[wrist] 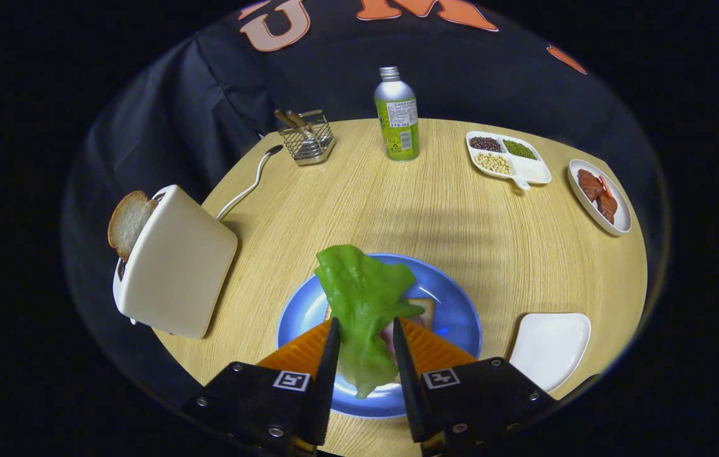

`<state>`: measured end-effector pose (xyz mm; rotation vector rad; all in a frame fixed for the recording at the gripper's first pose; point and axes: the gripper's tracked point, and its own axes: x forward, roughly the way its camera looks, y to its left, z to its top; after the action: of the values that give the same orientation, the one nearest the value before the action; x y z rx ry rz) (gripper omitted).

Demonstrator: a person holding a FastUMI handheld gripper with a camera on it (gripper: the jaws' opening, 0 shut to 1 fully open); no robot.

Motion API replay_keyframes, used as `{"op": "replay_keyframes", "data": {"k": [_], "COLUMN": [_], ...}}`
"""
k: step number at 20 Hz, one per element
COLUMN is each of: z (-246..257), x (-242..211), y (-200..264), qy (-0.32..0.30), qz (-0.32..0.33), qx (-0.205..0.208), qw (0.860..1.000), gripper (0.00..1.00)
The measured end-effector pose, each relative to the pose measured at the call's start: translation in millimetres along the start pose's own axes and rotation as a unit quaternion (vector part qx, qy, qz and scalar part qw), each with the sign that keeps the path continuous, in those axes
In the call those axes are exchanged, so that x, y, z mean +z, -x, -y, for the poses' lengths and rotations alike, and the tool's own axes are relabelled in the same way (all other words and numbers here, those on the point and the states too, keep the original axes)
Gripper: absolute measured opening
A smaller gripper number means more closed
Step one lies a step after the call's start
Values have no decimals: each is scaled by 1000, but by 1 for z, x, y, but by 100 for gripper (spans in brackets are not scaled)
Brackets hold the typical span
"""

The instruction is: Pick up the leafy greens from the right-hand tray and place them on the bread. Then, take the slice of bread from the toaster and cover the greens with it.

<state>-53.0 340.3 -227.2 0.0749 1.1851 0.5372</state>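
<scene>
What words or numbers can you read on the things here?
None can be read.
Bottle: its label's print is too small and blurred.
Gripper, fingers apart with the leafy greens between them: square black-and-white marker patterns, no words.

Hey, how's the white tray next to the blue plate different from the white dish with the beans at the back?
The white tray beside the blue plate is one open, squarish surface with nothing on it, while the divided dish has compartments holding dark beans, green beans and pale beans. The tray sits right of the gripper, whose fingers have the leafy greens between them; the dish lies far beyond, near the bottle. Both are white and rest flat on the wooden table.
</scene>
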Motion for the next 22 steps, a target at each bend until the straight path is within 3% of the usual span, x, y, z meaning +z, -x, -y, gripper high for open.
{"op": "replay_keyframes", "data": {"k": [4, 8, 16, 22], "z": [0, -16, -94, -157], "x": [5, 19, 54, 71], "y": [6, 23, 72, 90], "qy": [19, 17, -15, 21], "qz": [11, 26, 52, 51], "qx": [-27, -28, 39, 60], "qw": [999, 999, 998, 997], "gripper": [66, 71, 79, 88]}}
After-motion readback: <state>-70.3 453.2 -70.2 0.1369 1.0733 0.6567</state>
